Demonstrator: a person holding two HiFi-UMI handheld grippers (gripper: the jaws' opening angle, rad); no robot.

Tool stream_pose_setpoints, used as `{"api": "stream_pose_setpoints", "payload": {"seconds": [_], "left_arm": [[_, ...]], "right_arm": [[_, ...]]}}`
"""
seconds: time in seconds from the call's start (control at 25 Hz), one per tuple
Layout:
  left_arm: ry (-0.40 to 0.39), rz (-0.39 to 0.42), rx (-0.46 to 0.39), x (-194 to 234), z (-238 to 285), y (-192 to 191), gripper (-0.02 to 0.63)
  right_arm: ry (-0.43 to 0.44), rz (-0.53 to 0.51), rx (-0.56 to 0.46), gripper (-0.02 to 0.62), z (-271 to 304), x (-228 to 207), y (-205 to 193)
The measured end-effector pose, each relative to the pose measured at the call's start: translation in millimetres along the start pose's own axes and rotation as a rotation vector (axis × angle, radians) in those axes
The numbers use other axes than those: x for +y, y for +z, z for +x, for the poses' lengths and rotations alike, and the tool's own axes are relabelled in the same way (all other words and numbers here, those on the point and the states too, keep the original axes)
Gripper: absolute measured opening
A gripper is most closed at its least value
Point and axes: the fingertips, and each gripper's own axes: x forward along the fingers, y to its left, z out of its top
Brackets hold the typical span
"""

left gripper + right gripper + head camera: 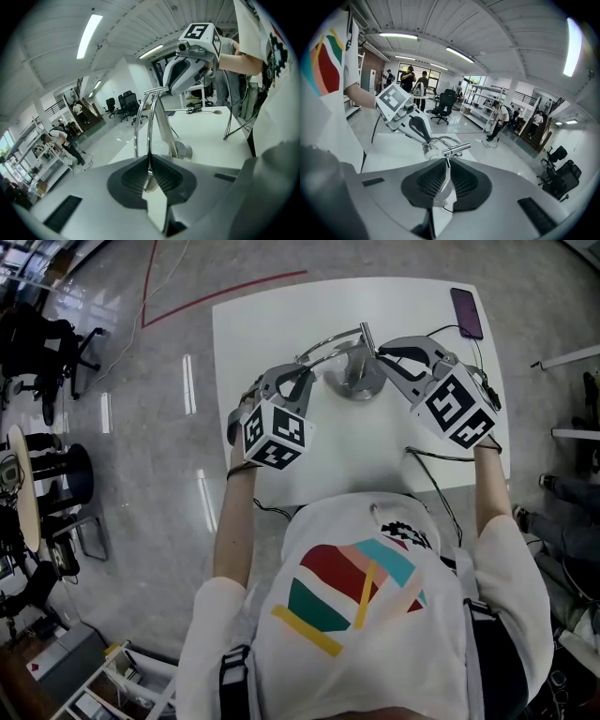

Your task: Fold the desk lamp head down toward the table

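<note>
A chrome desk lamp stands on the white table, its round base between my two grippers. In the left gripper view my left gripper is shut on a thin curved chrome rod of the lamp, beside the upright post. My right gripper is shut on a thin stem just under the lamp's short horizontal cylinder. From the head view the left gripper holds the lamp from the left and the right gripper from the right. Both grippers point downward.
A dark phone lies at the table's far right corner, with a cable trailing along the right side. Office chairs and a round stool stand on the floor to the left. The person's body fills the near edge.
</note>
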Motion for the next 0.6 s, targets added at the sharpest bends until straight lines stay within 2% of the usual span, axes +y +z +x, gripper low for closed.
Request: {"api": "stream_pose_setpoints", "payload": {"seconds": [0.4,0.6], "left_arm": [[0.015,-0.008,-0.001,-1.3,2.8,-0.3,0.058],[0.026,-0.013,-0.005,-1.5,2.2,-1.2,0.058]], "right_arm": [[-0.022,0.008,0.004,0.038,3.0,-0.5,1.0],[-0.032,0.061,-0.009,0.038,3.0,-0.5,1.2]]}}
